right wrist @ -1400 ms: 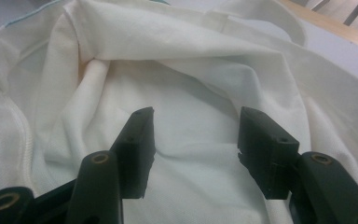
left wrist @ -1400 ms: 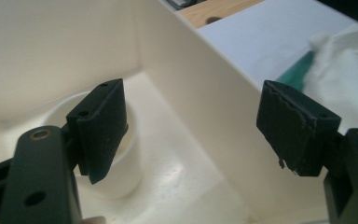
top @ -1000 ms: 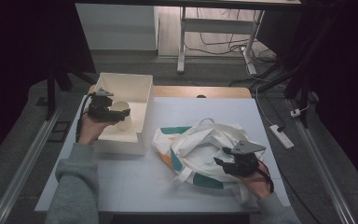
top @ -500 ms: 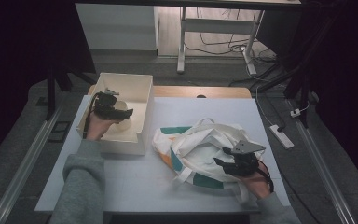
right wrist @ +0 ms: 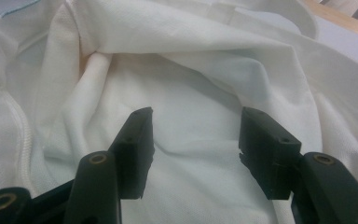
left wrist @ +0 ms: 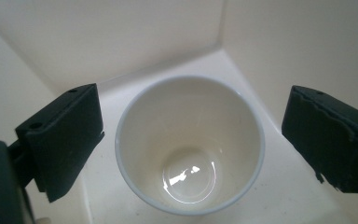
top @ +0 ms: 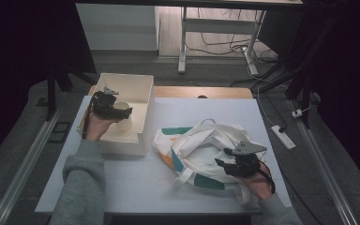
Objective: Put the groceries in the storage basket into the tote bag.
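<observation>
Hovering over a white cup [left wrist: 189,144] that stands upright in a corner of the white box [top: 143,117], mouth up and long axis vertical, the left gripper [left wrist: 191,140] holds its jaws spread on either side, not touching. Gripping and lifting likely remain. The right gripper [right wrist: 196,149] rests, jaws apart, on the fabric bag [top: 201,143].

Grey sweatshirt sleeves, ribbed cuffs. Left gripper [top: 122,112]: black body, matte black jaws. Right gripper [top: 225,165]: black, grey three-cornered plate on top, brass-coloured pivot screws, chipped jaw pads.
</observation>
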{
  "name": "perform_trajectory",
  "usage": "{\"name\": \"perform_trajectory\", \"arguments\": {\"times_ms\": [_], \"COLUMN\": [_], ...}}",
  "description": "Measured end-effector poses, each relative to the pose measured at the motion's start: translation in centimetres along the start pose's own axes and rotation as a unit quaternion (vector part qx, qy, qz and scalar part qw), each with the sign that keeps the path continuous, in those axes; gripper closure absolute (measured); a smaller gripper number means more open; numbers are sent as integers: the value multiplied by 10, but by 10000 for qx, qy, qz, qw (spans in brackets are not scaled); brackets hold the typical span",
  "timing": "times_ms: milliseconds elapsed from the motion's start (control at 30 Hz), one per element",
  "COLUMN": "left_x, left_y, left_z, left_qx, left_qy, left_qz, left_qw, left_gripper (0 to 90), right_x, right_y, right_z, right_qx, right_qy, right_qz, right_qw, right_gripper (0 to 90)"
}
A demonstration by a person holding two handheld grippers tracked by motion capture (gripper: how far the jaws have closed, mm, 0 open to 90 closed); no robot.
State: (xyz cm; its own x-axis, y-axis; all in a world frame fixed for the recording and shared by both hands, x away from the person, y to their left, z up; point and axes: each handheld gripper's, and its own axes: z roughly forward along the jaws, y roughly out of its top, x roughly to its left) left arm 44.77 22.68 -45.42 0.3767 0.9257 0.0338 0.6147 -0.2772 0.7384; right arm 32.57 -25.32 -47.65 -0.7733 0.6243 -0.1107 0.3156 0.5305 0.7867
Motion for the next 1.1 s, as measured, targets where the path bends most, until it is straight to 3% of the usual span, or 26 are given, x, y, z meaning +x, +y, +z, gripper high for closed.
{"name": "perform_trajectory", "arguments": {"times_ms": [200, 333, 500, 633, 900, 1100], "left_x": [1, 5, 8, 7, -1, -5], "left_y": [-2, -5, -7, -6, 1, 6], "left_z": [9, 19, 23, 23, 9, -8], "left_qx": [244, 426, 472, 464, 98, -284], "left_qy": [-9, -161, -216, -195, -250, -364], "left_qz": [-49, -178, -320, -303, -204, -248], "left_qw": [9997, 9988, 9981, 9983, 9994, 9986], "left_gripper": [49, 66, 186, 193, 197, 197], "right_x": [1, 1, 1, 1, 1, 1], "right_y": [0, 0, -1, -1, -1, -1], "right_z": [1, 1, 2, 3, 2, 1], "right_qx": [6, 25, 37, 41, 27, 20], "right_qy": [1, 7, -4, -1, -21, -35], "right_qz": [-1, -9, -8, -16, -17, -27], "right_qw": [10000, 10000, 10000, 10000, 10000, 10000], "right_gripper": [451, 452, 452, 451, 450, 450]}}
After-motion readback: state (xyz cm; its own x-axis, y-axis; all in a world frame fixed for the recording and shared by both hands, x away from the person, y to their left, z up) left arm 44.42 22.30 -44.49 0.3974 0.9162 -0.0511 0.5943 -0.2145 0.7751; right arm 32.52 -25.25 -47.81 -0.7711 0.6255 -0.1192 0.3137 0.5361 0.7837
